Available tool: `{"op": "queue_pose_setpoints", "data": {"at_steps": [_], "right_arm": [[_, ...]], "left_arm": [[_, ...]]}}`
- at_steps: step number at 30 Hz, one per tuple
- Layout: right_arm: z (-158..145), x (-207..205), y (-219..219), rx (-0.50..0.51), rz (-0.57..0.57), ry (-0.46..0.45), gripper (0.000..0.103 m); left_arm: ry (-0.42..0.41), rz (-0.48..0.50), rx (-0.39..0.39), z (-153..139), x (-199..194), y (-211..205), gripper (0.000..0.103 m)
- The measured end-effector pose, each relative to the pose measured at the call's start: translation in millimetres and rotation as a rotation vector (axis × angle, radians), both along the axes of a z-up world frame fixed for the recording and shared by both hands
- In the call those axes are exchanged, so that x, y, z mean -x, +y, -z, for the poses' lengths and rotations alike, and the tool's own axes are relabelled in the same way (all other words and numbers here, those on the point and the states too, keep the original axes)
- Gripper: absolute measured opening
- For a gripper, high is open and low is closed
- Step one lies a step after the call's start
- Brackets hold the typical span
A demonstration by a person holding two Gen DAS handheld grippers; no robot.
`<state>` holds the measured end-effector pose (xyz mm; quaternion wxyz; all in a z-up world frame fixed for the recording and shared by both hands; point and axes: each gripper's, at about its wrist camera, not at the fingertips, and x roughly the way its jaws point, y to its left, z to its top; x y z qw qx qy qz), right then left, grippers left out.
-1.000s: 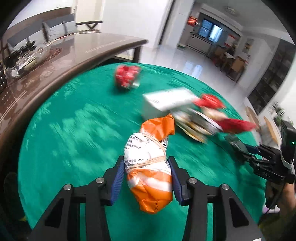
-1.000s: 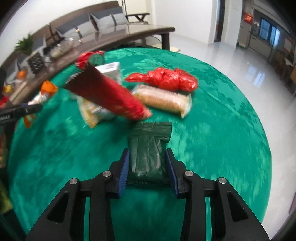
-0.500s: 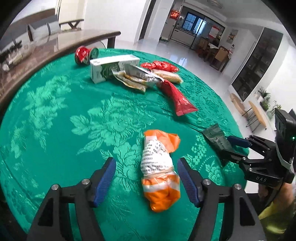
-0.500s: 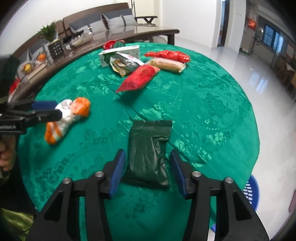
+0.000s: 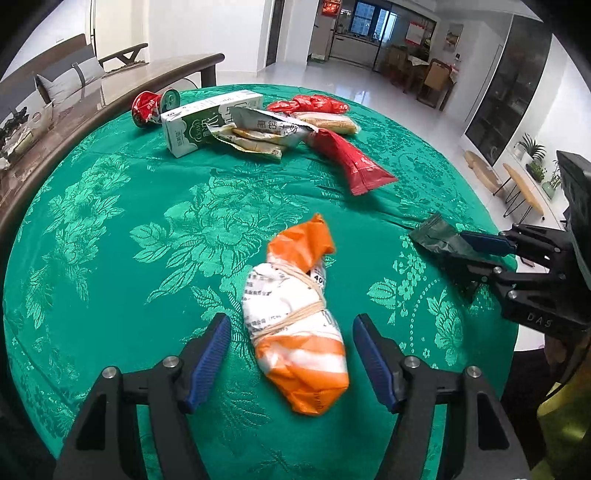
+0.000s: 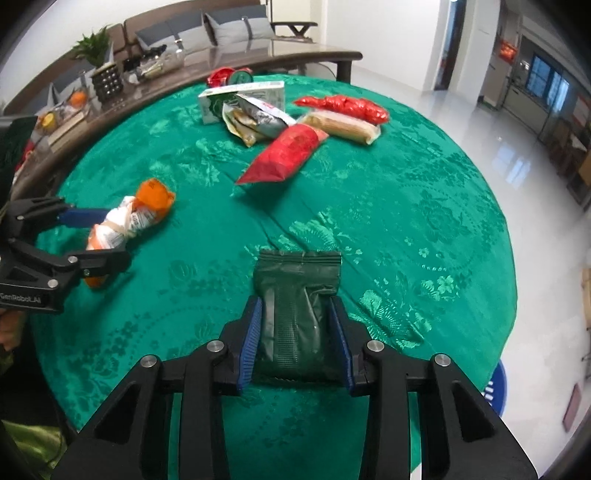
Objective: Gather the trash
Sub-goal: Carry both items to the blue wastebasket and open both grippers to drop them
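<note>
Left wrist cam: the left gripper (image 5: 291, 354) has its fingers spread wide, with the orange-and-white wrapper bundle (image 5: 295, 317) lying loose between them on the green tablecloth (image 5: 110, 240). A milk carton (image 5: 207, 122) and a red pouch (image 5: 347, 158) sit further back.

Right wrist cam: the right gripper (image 6: 295, 339) is squeezed onto the dark green packet (image 6: 297, 310), near the table's close edge.

A round surface (image 5: 110, 229) draped in green floral damask fills a bright, white-walled room with glossy pale floor tiles (image 6: 480, 122). A curved dark wooden table (image 6: 303, 55) and cushioned sofa (image 6: 207, 27) stand behind; dark-framed windows (image 5: 369, 22) and what may be dining chairs (image 5: 436, 79) lie beyond.
</note>
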<state>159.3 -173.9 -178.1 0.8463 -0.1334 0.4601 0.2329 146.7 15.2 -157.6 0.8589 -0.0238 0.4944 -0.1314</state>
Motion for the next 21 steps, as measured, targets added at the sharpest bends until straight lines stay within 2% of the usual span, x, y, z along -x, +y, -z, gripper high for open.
{"op": "queue_pose_setpoints", "data": {"at_steps": [5, 12, 17, 21], "right_arm": [[-14.6, 4.6, -7.6, -0.087, -0.005, -0.009, 0.034], [-21.9, 1.5, -35.6, -0.241, 0.046, 0.027, 0.034], [-29.0, -0.7, -67.5, -0.314, 0.120, 0.024, 0.034], [-43.6, -1.8, -111.3, -0.317, 0.205, -0.018, 0.034]], "left_arm": [[-0.014, -0.015, 0.056, -4.5, 2.4, 4.3, 0.049], [-0.050, 0.003, 0.105, -24.8, 1.7, -14.0, 0.049], [-0.065, 0.049, 0.109, -39.3, -5.3, -51.2, 0.049], [-0.077, 0.131, 0.112, -52.9, -15.6, -98.2, 0.049]]}}
